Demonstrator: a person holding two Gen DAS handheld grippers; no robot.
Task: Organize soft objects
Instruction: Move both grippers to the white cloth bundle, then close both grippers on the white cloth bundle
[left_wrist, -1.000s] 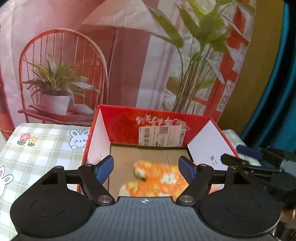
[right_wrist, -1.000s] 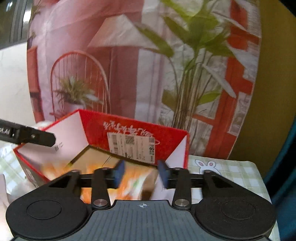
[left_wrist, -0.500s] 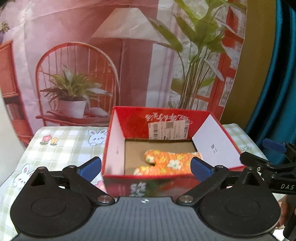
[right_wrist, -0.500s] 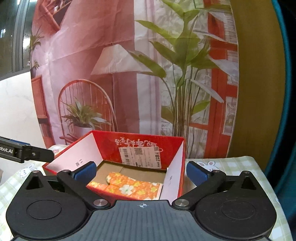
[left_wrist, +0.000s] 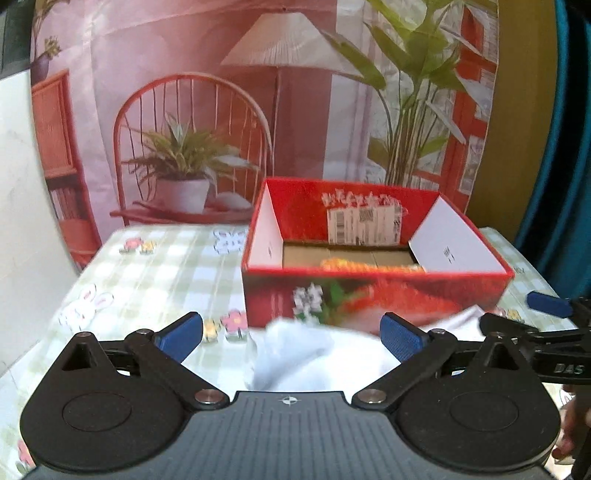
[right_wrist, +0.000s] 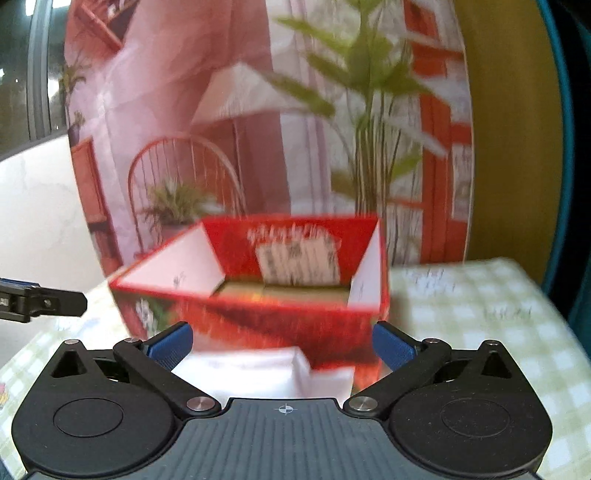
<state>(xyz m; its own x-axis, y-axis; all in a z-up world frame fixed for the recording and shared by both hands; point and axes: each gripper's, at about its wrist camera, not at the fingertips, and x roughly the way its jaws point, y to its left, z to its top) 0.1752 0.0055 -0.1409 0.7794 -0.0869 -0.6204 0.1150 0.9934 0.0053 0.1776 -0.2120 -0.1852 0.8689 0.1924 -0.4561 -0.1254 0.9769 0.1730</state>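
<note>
My left gripper (left_wrist: 290, 334) is spread as wide as it goes, blue pads far apart, nothing pinched. Same w/ my right gripper (right_wrist: 281, 344) — jaws fully apart, no grip on anything.

Straight ahead sits the open red cardboard box w/ flower print on its near wall (left_wrist: 376, 291), on the pale green checked tablecloth w/ bunny and flower prints (left_wrist: 155, 273). Its flaps are folded inward, white sides showing, and a white shipping label (left_wrist: 364, 225) is stuck on the far inner wall. Inside, on the brown cardboard floor, lies the orange soft item w/ white flowers (left_wrist: 365, 264); only its top edge shows over the near wall in the left view. In the right view it's too blurred to make out.

Just near of the box, between my left pads but lower down on the cloth, is a crumpled white soft cloth (left_wrist: 306, 350). It looks to touch the box's near wall, though blur makes that hard to confirm. My pads aren't pressing it. From the right view the same white fabric (right_wrist: 266, 373) shows as a flatter folded-looking shape, between and below my right pads, up against the box's near right corner.

At the right edge of the left view I see my other gripper's black arm and one blue pad, near the box's right corner. At the left edge of the right view a black finger of the left one pokes in.

Behind the table hangs a printed backdrop w/ red chair, lamp, potted plants (left_wrist: 258, 110).
</note>
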